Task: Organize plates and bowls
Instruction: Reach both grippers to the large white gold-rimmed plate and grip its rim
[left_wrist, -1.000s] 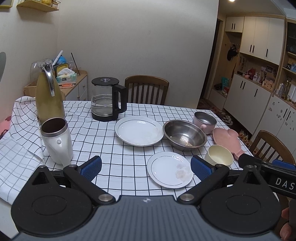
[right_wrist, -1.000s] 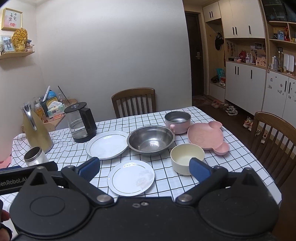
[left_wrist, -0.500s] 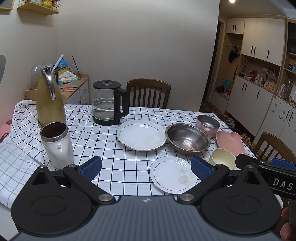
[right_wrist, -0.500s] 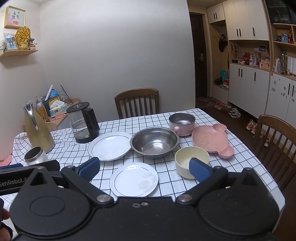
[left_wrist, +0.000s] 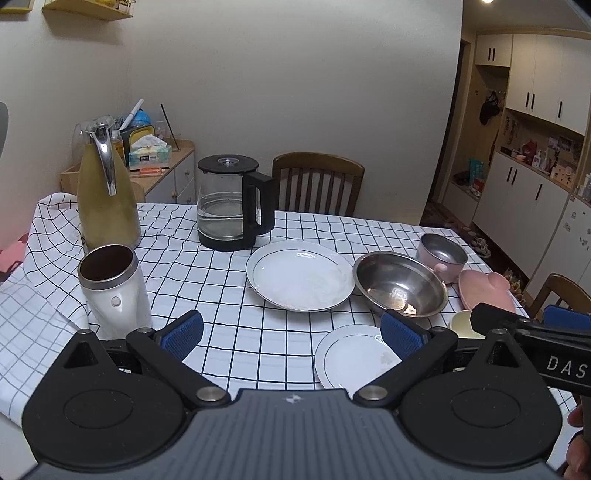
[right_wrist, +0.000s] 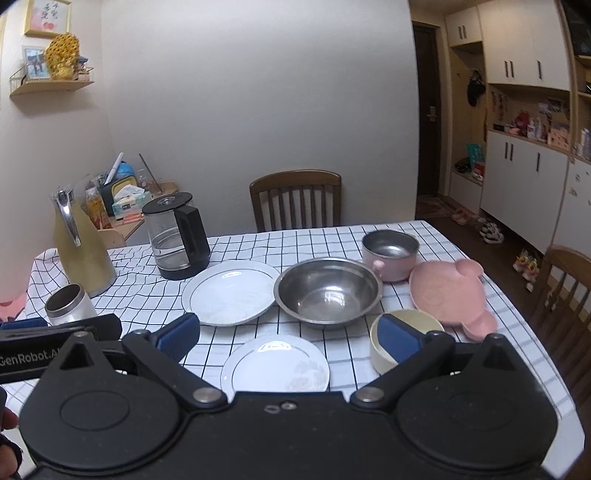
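- While both hand-held grippers hover above the worktop's (right_wrist: 436, 236) near edge, the left (left_wrist: 291, 330) and right (right_wrist: 288, 334) have their jaws spread wide, holding nothing.
- The right view shows the cream bowl (right_wrist: 424, 321) and pink plate (right_wrist: 447, 295) whole; in the left view the right hand-held gripper mostly hides them.
- Small plate (right_wrist: 275, 363) lies nearest, cut off by each gripper body; large plate (right_wrist: 231, 291), steel bowl (right_wrist: 328, 291) and pink bowl (right_wrist: 389, 254) sit behind.
- The mug (left_wrist: 112, 286) is clearest in the left view.

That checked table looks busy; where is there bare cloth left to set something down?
Free cloth lies between the white cup, the kettle and the large plate. A strip behind the dishes, toward the far chair, is also bare. The right side is crowded: steel bowl, pink pot, pink plate.
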